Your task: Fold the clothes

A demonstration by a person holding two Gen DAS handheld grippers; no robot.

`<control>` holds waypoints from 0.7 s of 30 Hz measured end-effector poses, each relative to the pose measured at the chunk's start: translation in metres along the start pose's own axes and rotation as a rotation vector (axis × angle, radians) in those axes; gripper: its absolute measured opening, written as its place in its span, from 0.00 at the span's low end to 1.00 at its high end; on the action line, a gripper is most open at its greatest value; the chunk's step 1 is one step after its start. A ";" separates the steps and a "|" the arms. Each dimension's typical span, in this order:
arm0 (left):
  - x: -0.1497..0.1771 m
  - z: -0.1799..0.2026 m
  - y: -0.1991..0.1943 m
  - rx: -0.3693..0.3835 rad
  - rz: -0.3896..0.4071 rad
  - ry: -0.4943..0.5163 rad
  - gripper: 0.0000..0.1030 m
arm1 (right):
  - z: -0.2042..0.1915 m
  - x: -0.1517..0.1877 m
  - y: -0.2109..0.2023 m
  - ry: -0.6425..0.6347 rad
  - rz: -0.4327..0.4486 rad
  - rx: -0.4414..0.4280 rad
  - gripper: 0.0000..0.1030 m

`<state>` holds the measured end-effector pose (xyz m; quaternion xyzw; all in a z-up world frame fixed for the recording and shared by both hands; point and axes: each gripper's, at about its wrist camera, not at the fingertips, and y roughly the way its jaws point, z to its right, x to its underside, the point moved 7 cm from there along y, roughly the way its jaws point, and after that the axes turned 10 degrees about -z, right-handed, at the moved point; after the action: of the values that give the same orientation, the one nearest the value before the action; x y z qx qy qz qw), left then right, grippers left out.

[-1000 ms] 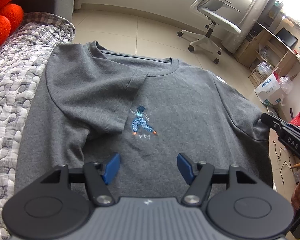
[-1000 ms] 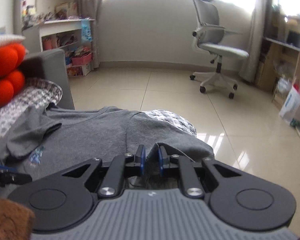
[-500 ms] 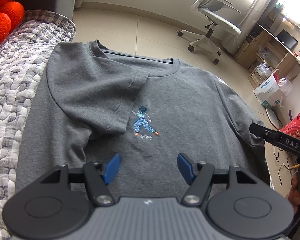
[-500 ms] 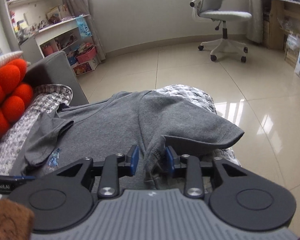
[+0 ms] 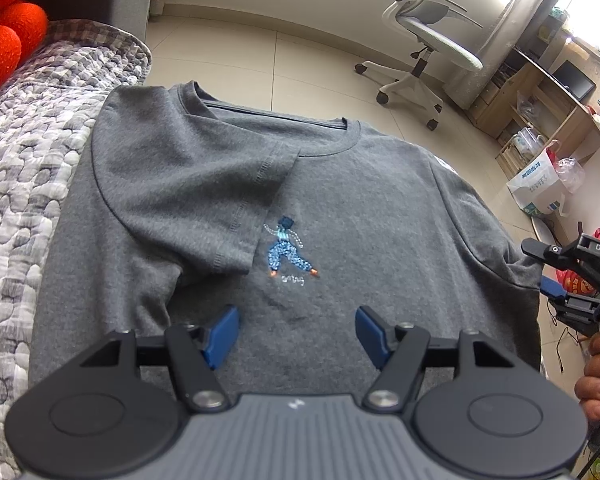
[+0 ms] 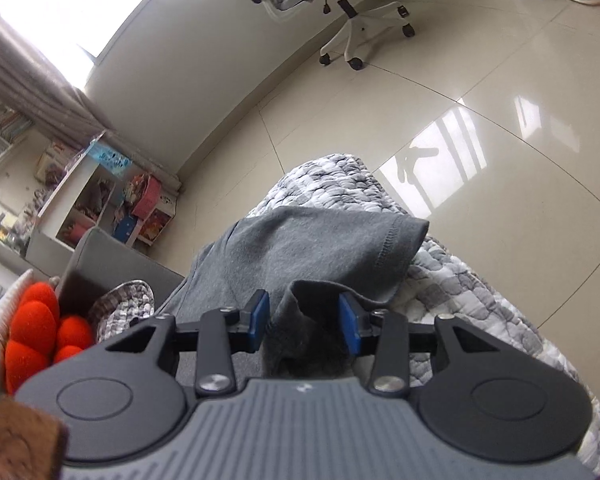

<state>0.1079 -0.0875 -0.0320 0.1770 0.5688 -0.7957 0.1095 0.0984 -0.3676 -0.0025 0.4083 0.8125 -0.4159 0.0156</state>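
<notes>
Change: right gripper [image 6: 303,322] has parted its blue pads, grey cotton T-shirt [image 5: 300,208] sleeve loose between them.
Left gripper [image 5: 296,330]: spread wide, hovering above shirt.

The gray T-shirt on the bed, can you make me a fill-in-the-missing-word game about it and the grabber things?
1. The T-shirt has a small stitched figure wearing ____ trousers.
2. One sleeve is already folded ____ the shirt's chest.
3. The left gripper hangs over the shirt with its jaws ____.
4. The office chair stands on the ____ floor.

Missing words: blue; over; open; tiled
</notes>
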 end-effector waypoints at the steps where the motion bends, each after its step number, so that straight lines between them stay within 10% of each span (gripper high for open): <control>1: -0.001 0.000 0.000 -0.001 0.001 0.001 0.64 | 0.002 -0.002 -0.001 0.015 -0.001 -0.006 0.43; 16: -0.007 0.002 0.004 -0.008 0.013 0.018 0.67 | 0.020 -0.012 -0.003 0.194 0.043 -0.056 0.45; 18: -0.008 0.001 0.004 -0.005 0.013 0.016 0.67 | 0.007 -0.012 -0.003 0.091 0.068 -0.009 0.14; 21: -0.010 0.000 0.003 0.008 0.014 0.003 0.67 | -0.025 -0.007 -0.002 -0.122 0.116 0.034 0.08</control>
<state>0.1180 -0.0889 -0.0310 0.1828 0.5645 -0.7969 0.1136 0.1099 -0.3555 0.0182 0.4285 0.7778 -0.4523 0.0823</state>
